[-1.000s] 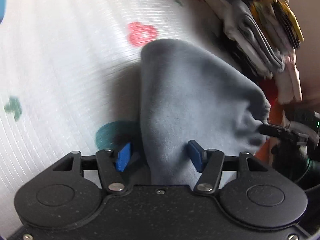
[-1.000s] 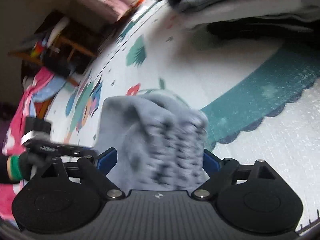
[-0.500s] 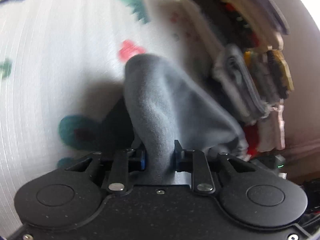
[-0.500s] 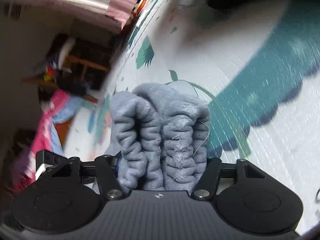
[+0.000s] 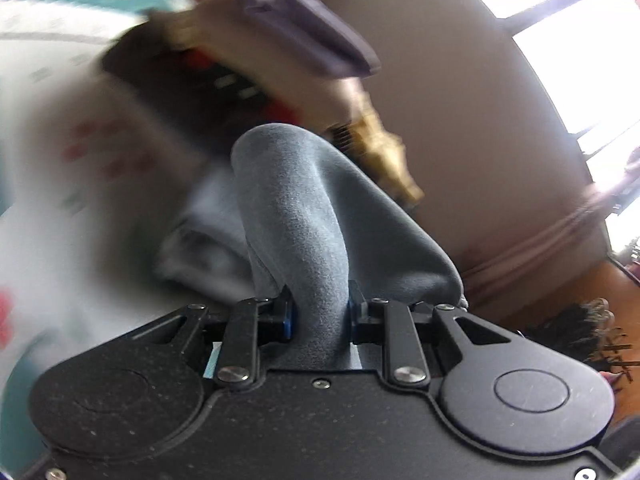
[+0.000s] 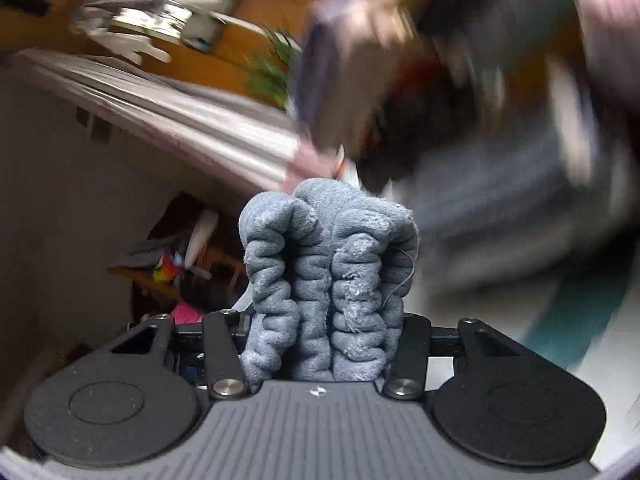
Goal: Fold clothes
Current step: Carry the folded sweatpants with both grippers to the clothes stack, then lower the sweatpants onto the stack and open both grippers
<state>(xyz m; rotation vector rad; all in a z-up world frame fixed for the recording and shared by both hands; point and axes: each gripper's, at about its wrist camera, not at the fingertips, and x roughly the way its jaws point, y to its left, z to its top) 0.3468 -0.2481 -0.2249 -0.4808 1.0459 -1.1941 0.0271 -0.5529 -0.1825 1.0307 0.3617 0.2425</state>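
Our left gripper [image 5: 319,312] was pressed together on a smooth neck of the grey-blue garment [image 5: 304,216], the blue pads [image 5: 287,314] biting into the cloth on either side, so that the fabric rose out of the jaws and bulged forward and to the right in one soft fold. Our right gripper [image 6: 325,344] was likewise clamped, but on a thicker part: the bunched, elastic-looking edge of the same garment [image 6: 328,264], gathered into two ribbed columns that stood up between the fingers with a loose thread hanging off one side. As far as we could tell the garment was carried between the two tools, clear of the floor mat [image 6: 576,316], though neither view showed its underside. Beyond the cloth everything was smeared by motion. In the left view we could make out a stack of folded clothes [image 5: 256,64] just behind the garment, with a pale wall and a bright window [image 5: 580,8] further off; the right view showed the same stack [image 6: 460,92] as a dark and grey blur. We judged that the folding of this piece was done, since it sat compact in both grips, and that what remained was to lay it on or beside the stack and let go. Whether other clothes waited unfolded we could not say.
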